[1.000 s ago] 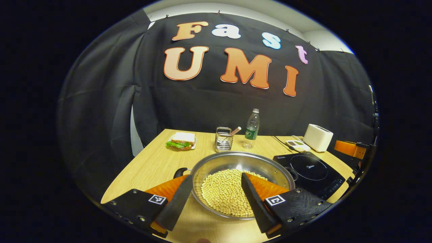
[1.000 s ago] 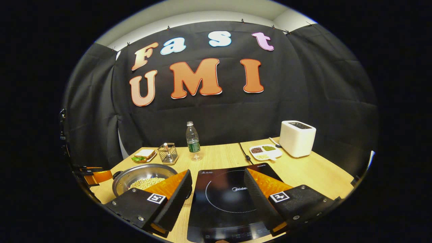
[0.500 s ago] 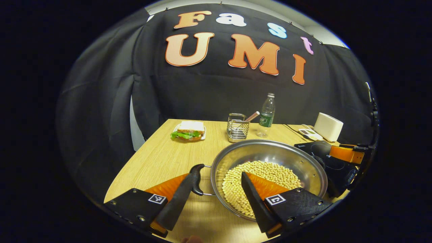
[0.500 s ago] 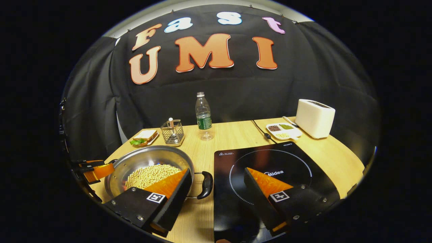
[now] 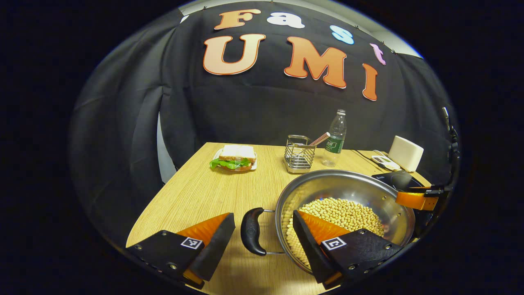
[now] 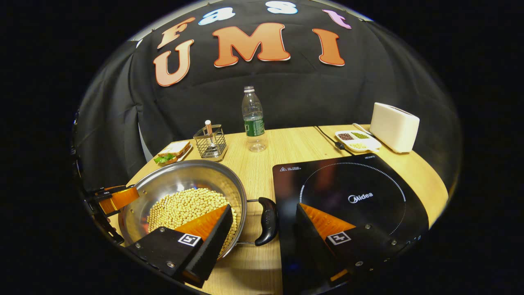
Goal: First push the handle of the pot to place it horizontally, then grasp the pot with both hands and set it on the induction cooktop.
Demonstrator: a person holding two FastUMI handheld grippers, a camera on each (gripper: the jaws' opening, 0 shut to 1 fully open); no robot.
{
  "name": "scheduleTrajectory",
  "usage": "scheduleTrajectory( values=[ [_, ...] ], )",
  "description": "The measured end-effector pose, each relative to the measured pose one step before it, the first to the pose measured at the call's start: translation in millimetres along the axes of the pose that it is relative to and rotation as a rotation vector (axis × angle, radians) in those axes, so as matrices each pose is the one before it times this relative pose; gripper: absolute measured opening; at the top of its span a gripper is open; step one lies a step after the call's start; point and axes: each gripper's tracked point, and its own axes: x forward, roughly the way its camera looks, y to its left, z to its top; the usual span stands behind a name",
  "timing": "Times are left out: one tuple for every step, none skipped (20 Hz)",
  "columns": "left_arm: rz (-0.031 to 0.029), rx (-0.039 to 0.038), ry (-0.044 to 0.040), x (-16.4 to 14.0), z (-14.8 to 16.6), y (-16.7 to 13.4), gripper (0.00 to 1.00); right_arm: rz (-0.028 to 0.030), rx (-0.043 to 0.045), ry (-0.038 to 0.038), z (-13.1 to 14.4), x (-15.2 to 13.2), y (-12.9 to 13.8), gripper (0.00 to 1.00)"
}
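A steel pot (image 5: 348,192) holding soybeans sits on the wooden table (image 5: 204,192), just left of the black induction cooktop (image 6: 352,196). Its black left handle (image 5: 251,231) sticks out sideways and lies between the fingers of my left gripper (image 5: 263,221), which is open and not touching it. In the right gripper view the pot (image 6: 184,180) has its right handle (image 6: 266,221) between the fingers of my right gripper (image 6: 264,211), also open. One finger of each gripper hangs over the beans. The right gripper (image 5: 413,200) appears past the pot's far rim, and the left gripper (image 6: 116,198) likewise.
A sandwich on a plate (image 5: 233,159), a wire holder (image 5: 299,153) and a water bottle (image 5: 335,137) stand behind the pot. A white toaster (image 6: 394,127) and a small dish of beans (image 6: 357,139) sit at the back right, with a cable (image 6: 327,137) beside them.
Both grippers have come closer and lower to the pot. Each handle now lies between a gripper's open fingers, where earlier the left aimed at the beans and the right at the cooktop.
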Motion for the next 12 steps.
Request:
scheduleTrajectory(
  values=[
    [-0.02439, -0.01557, 0.00235, 0.7, -0.46, -3.91, 0.9, -0.00032, 0.00326, 0.00624, -0.86, 1.55, -1.02, 0.96],
    [-0.01758, -0.01176, 0.00465, 5.23, -3.26, -2.42, 0.91, 0.00049, 0.0044, 0.01145, -2.12, 1.54, -0.3, 0.93],
    [-0.01241, -0.00639, 0.01254, 3.0, -4.43, -1.03, 0.89, 0.00235, 0.00542, 0.01703, -3.47, 0.79, 0.01, 0.92],
    [-0.00408, -0.00442, 0.0149, 2.24, -4.14, 0.56, 0.89, 0.00234, 0.00454, 0.02501, -4.69, -0.08, 0.23, 0.88],
    [-0.01107, -0.0083, 0.0122, 1.68, -2.53, -0.95, 0.9, -0.00886, 0.00255, -0.01279, 4.1, -0.5, -1.86, 0.87],
    [0.0117, 0.00058, 0.00459, -0.03, -0.62, 4.43, 0.91, 0.00955, 0.01037, 0.01412, -1.01, -0.16, 2.61, 0.83],
    [0.01475, 0.00747, 0.01234, 1.8, -4.75, 7.67, 0.81, 0.01587, 0.01478, 0.02061, -2.56, -0.7, 4.66, 0.8],
    [-0.03, -0.0018, 0.01168, 0.02, -3.67, -3.64, 0.75, -0.00384, 0.01068, 0.00533, 0.75, 0.44, 0.43, 0.69],
    [-0.03526, -0.00972, 0.00655, -0.01, -2.2, -2.56, 0.64, -0.00645, 0.00397, 0.01784, -0.56, 1.52, -1.25, 0.63],
    [-0.01225, -0.03457, 0.0183, 2.81, 0.49, -0.66, 0.65, -0.00338, 0.00592, 0.0143, -0.79, 0.18, -0.5, 0.6],
    [0.00882, -0.0155, 0.02161, -2.16, -6.33, -1.19, 0.63, -0.00144, 0.01177, 0.00263, 0.69, -6.44, 1.4, 0.58],
    [0.02234, 0.00765, 0.00871, 2.85, 0.75, 3.15, 0.64, 0.00145, -0.00123, -0.00503, -1.39, 3.42, 1.02, 0.54]
  ],
)
